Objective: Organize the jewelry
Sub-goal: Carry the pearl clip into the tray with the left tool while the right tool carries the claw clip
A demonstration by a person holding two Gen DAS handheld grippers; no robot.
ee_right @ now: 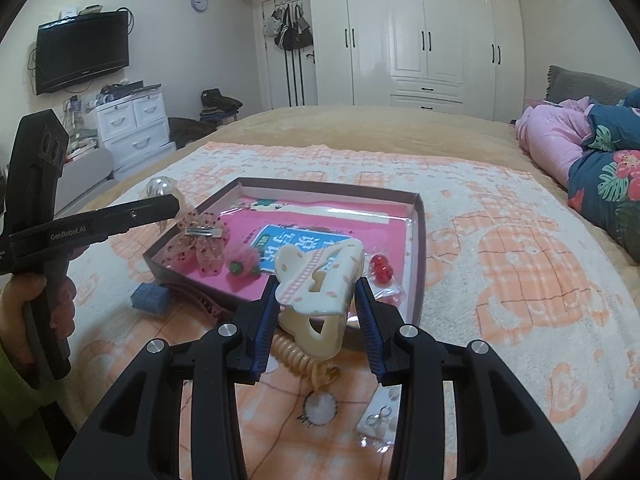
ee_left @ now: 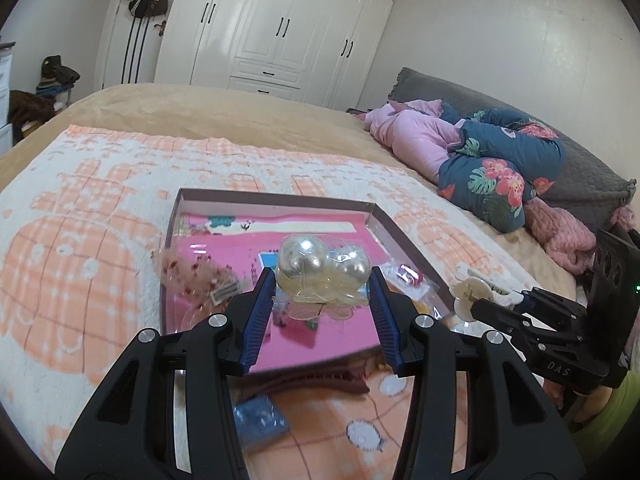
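Two tools loaded over the box [ee_right: 416,240]: left tool [ee_left: 322,292] clamps a bagged pearl ornament [ee_left: 320,268], right tool [ee_right: 316,300] grips a cream hair claw [ee_right: 316,280]; each is best lowered onto bare pink lining before its jaws part.

Brown hair claw [ee_left: 320,380] half hidden under box [ee_left: 404,240]; packet's small rings [ee_right: 380,414] unclear.

1. Soft, even indoor light; shadows are faint.
2. Glare streaks the glossy wardrobe doors [ee_right: 416,28] at top centre.
3. Strong fisheye bending, with black corners.
4. Slight blur throughout, worse toward the edges.
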